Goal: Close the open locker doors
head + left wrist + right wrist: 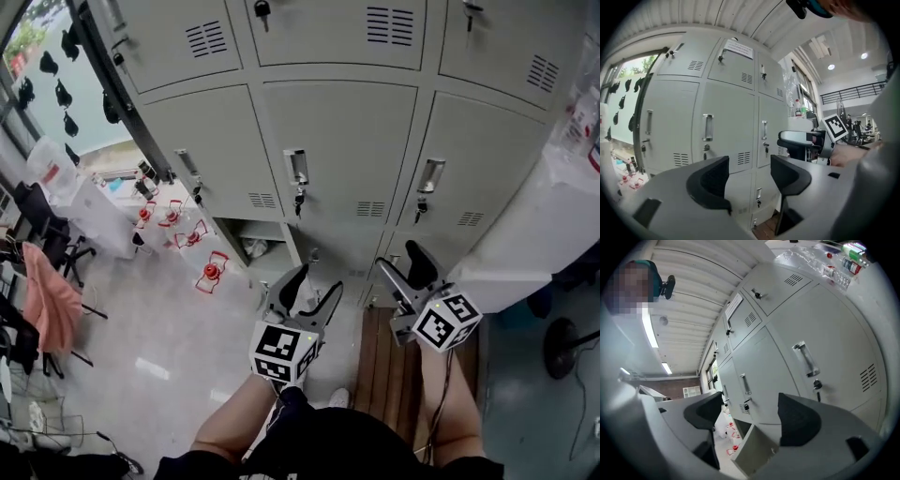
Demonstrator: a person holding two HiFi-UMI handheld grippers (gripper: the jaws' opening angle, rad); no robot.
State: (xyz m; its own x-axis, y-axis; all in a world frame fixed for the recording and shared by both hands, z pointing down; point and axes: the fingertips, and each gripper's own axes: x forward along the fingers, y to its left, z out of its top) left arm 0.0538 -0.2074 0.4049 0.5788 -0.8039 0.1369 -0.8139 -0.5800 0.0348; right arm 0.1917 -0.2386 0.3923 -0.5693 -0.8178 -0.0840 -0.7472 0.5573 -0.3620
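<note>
Left gripper, spread and empty like the right gripper, sits nearer the open grey metal locker door, just far-left of it

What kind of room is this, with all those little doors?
Probably a locker room, maybe at a workplace. A wall of grey metal lockers fills the view, keys hang in their locks, and one low locker stands open.

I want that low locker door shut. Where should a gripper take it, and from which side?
Probably the door's free edge, which juts out toward you; its hinges look to be on the right. Come from the right and swing it left.
</note>
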